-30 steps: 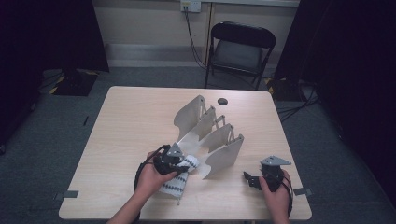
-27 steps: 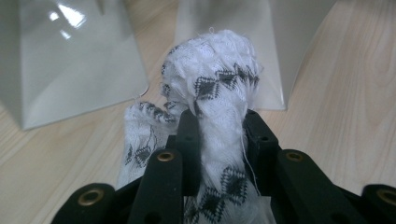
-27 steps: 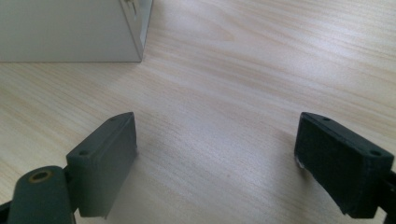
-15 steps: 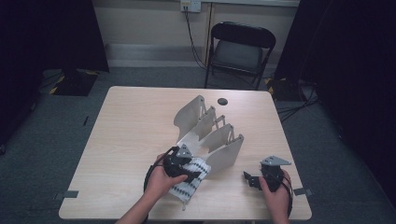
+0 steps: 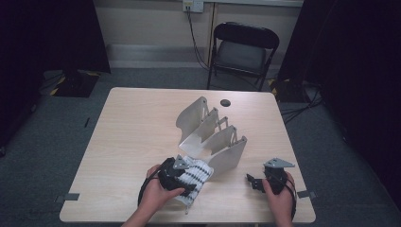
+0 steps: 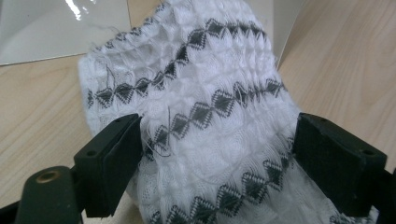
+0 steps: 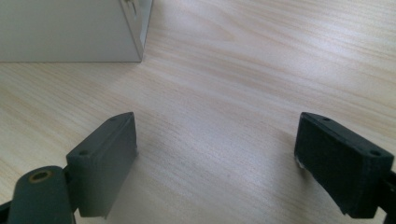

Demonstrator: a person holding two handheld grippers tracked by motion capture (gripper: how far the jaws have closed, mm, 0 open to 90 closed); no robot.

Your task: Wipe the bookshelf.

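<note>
nearest the table's front edge, the left gripper (image 5: pixel 185 174) sits over a folded white woven cloth with rows of dark diamond pattern (image 6: pixel 205 116). its jaws have just been opening; in the left gripper view they stand wide apart with the cloth bulging between them, fabric lying against both pads but not pinched flat. the cloth rests on the light wood-grain table (image 5: pixel 132 137), near the front edge and left of centre, its far end just beside the nearest panel of the rack.

to the right, also near the front edge, the right gripper (image 5: pixel 255 182) is held low over bare table. its jaws are spread wide, nothing between them, as the right gripper view confirms; the corner of a grey panel shows at the upper left of that view.

further in, at mid-table, stands a pale grey plastic rack of upright slanted dividers (image 5: pixel 213 135). beyond it a small black round disc (image 5: pixel 225 102) lies near the far edge.

behind the table, a black folding chair (image 5: pixel 243 52) stands on the floor.
</note>
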